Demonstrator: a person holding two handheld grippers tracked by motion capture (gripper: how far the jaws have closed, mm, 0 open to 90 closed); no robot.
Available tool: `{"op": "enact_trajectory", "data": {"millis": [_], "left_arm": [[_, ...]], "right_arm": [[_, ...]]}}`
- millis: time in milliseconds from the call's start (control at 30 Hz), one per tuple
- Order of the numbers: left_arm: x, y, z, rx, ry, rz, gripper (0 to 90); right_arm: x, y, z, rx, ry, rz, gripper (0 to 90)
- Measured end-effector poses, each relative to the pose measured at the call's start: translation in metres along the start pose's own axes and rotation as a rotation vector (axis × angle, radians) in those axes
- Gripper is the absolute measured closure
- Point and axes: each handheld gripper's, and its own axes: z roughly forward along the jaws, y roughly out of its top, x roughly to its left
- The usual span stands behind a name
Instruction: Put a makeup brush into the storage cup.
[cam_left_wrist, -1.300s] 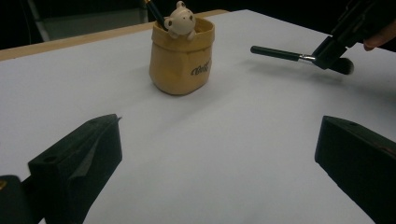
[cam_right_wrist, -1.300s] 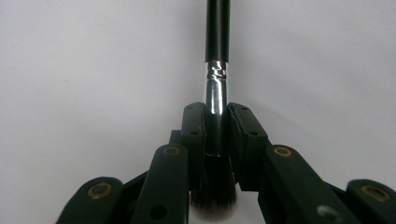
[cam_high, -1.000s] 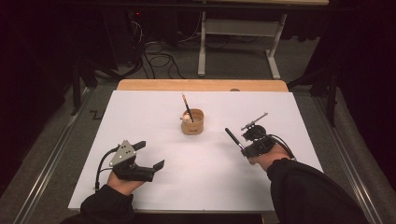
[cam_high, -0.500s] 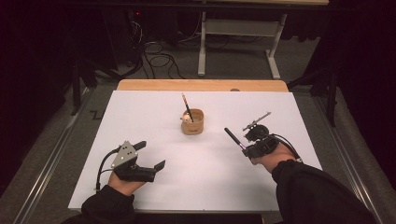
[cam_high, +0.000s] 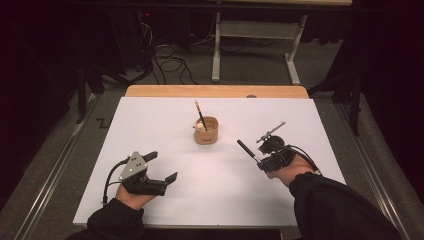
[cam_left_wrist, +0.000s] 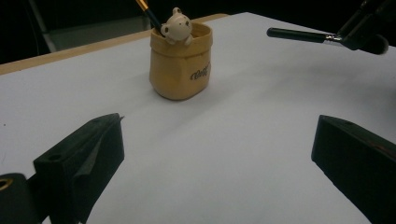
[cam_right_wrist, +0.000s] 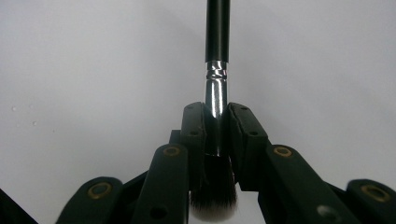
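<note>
Right gripper view — right claw (cam_right_wrist: 217, 123) clamps the brush (cam_right_wrist: 217, 51), handle tip cut off; left claw (cam_left_wrist: 219, 163) gapes wide.

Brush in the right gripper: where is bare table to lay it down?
Free: the white sheet between left gripper and right gripper, and the far corners beside the cup. The brush is clamped; crowding is just around the cup.
</note>
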Motion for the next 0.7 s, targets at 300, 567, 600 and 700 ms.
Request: {"op": "enact_trajectory", "data": {"millis": [300,567,600,700], "left_arm": [[0.001,-0.001,0.0,-0.012,-0.003,-0.012,6.7],[0.0,-0.001,0.0,-0.012,-0.002,-0.007,8.5],[0.0,-0.001,0.0,-0.012,-0.002,-0.007,8.6],[0.0,-0.001,0.0,-0.012,-0.001,-0.005,8.8]], "right_arm": [[0.003,0.002,0.004,0.016,0.004,-0.009,78.6],[0.012,0.007,0.003,0.022,0.017,-0.042,78.6],[0.015,0.007,0.003,0.029,0.019,-0.021,78.6],[0.017,0.009,0.004,0.022,0.023,-0.052,78.6]]}}
